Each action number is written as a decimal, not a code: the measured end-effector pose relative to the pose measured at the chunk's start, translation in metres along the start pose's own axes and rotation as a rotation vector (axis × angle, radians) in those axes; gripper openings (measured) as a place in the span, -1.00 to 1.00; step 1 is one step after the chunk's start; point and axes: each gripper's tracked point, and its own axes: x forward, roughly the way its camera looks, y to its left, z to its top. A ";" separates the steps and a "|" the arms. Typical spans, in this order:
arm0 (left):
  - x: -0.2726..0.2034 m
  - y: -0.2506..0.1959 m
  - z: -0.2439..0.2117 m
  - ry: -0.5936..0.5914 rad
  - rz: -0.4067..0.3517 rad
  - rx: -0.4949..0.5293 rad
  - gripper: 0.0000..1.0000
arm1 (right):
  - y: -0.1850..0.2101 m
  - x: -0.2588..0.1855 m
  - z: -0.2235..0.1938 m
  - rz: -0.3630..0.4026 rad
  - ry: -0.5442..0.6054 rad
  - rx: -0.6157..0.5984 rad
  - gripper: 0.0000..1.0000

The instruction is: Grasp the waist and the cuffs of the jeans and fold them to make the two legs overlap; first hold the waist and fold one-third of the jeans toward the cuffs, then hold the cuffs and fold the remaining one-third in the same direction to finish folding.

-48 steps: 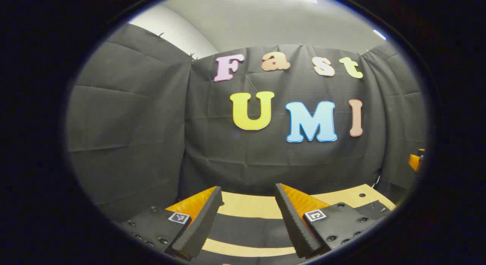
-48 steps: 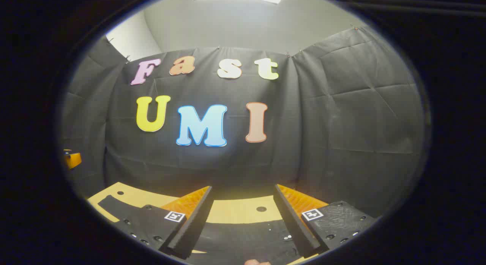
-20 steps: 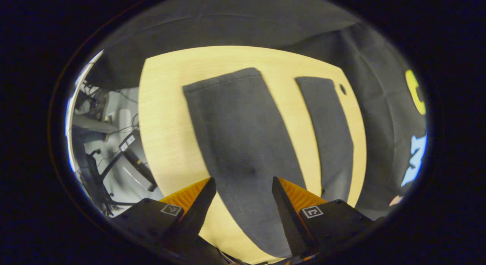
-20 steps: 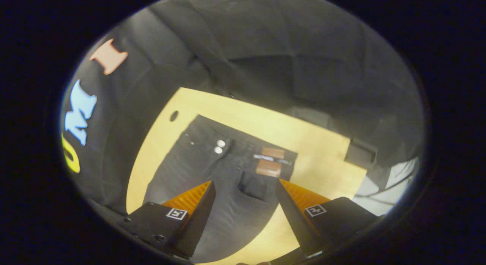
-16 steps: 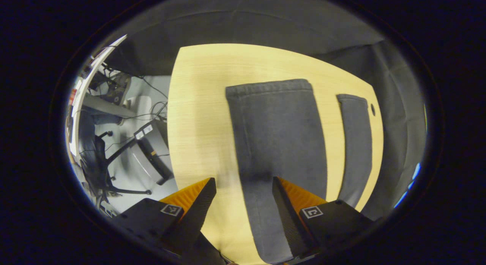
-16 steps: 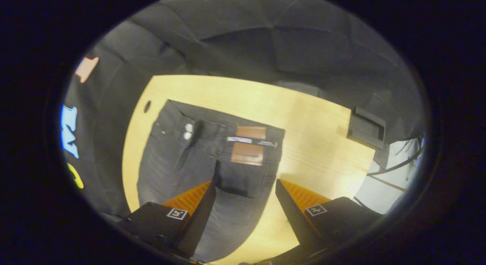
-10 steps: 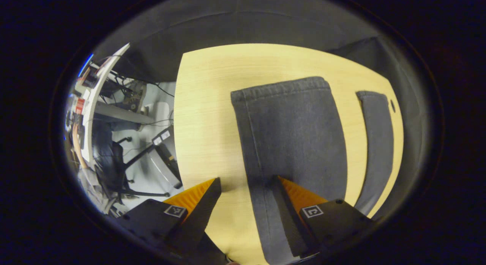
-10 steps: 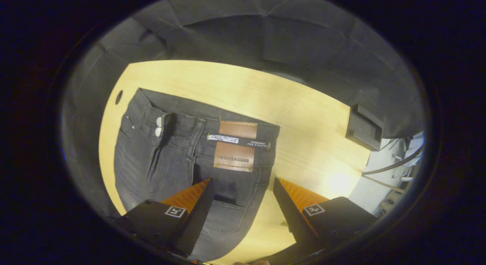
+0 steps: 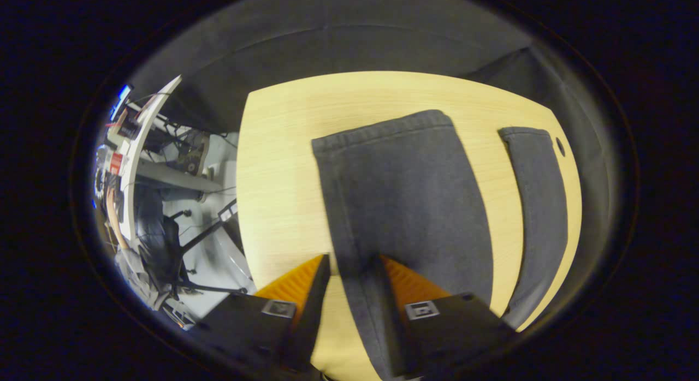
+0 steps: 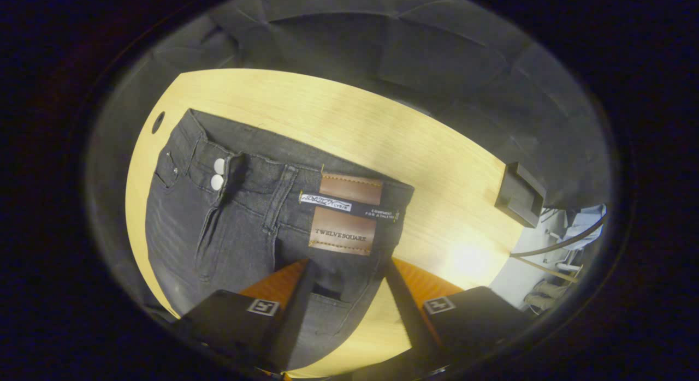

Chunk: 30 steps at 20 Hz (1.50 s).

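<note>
Dark grey jeans lie flat on the light wooden table [image 9: 278,168]. In the left gripper view the near leg [image 9: 404,195] runs up to its cuff [image 9: 382,127], and the second leg [image 9: 538,206] lies apart to the right. My left gripper [image 9: 350,259] is low over the near leg's left edge, with its fingers a narrow gap apart astride that edge. In the right gripper view the waist [image 10: 246,173] shows two buttons and a brown patch [image 10: 343,233]. My right gripper [image 10: 348,262] is open just below the patch, over the pocket near the jeans' right edge.
A small black box [image 10: 519,194] sits at the table's right edge in the right gripper view. A round hole [image 10: 158,121] pierces the table by the waist. Past the table's left edge in the left gripper view are a floor, cables and a chair [image 9: 158,255].
Both grippers swung down from facing the booth wall and came close over the jeans. The left gripper's fingers have drawn closer together around the leg's edge; the right's narrowed slightly.
</note>
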 end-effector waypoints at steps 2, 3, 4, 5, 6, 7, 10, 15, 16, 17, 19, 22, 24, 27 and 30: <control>-0.001 -0.003 0.000 -0.046 0.021 0.014 -0.72 | 0.008 0.002 0.000 0.094 -0.017 0.068 -0.24; -0.005 -0.001 -0.005 -0.043 0.030 0.005 -0.82 | 0.006 -0.001 -0.002 0.142 -0.007 0.089 -0.68; -0.004 -0.003 -0.002 -0.065 0.030 -0.002 -0.83 | 0.006 0.000 0.000 0.185 -0.012 0.106 -0.74; -0.005 -0.002 -0.003 -0.064 0.026 -0.016 -0.83 | 0.006 0.001 -0.001 0.225 -0.023 0.115 -0.80; -0.002 -0.002 -0.003 -0.058 0.016 -0.021 -0.83 | 0.005 -0.001 -0.002 0.249 -0.030 0.109 -0.80; -0.005 -0.001 -0.002 -0.044 -0.003 -0.038 -0.84 | 0.005 -0.005 -0.003 0.268 -0.046 0.101 -0.85; -0.030 -0.009 0.024 -0.121 -0.076 -0.030 -0.83 | 0.017 -0.036 -0.003 0.337 -0.055 0.128 -0.87; -0.082 -0.081 0.043 -0.133 -0.215 0.013 -0.86 | 0.055 -0.084 0.011 0.437 -0.047 0.146 -0.88; -0.088 -0.101 0.055 -0.122 -0.243 -0.009 -0.85 | 0.065 -0.091 0.016 0.449 -0.048 0.143 -0.89; -0.093 -0.117 0.068 -0.115 -0.262 -0.021 -0.86 | 0.076 -0.097 0.020 0.465 -0.043 0.143 -0.87; -0.098 -0.151 0.091 -0.100 -0.304 -0.045 -0.86 | 0.104 -0.110 0.030 0.522 -0.032 0.165 -0.88; -0.090 -0.207 0.107 -0.063 -0.314 -0.023 -0.86 | 0.143 -0.111 0.046 0.567 -0.003 0.221 -0.89; -0.075 -0.249 0.112 -0.044 -0.292 0.017 -0.86 | 0.162 -0.103 0.055 0.555 0.004 0.247 -0.88; -0.057 -0.300 0.114 -0.024 -0.273 0.080 -0.85 | 0.197 -0.089 0.073 0.550 0.013 0.305 -0.88; -0.034 -0.354 0.113 -0.013 -0.260 0.163 -0.86 | 0.215 -0.069 0.089 0.514 0.003 0.333 -0.89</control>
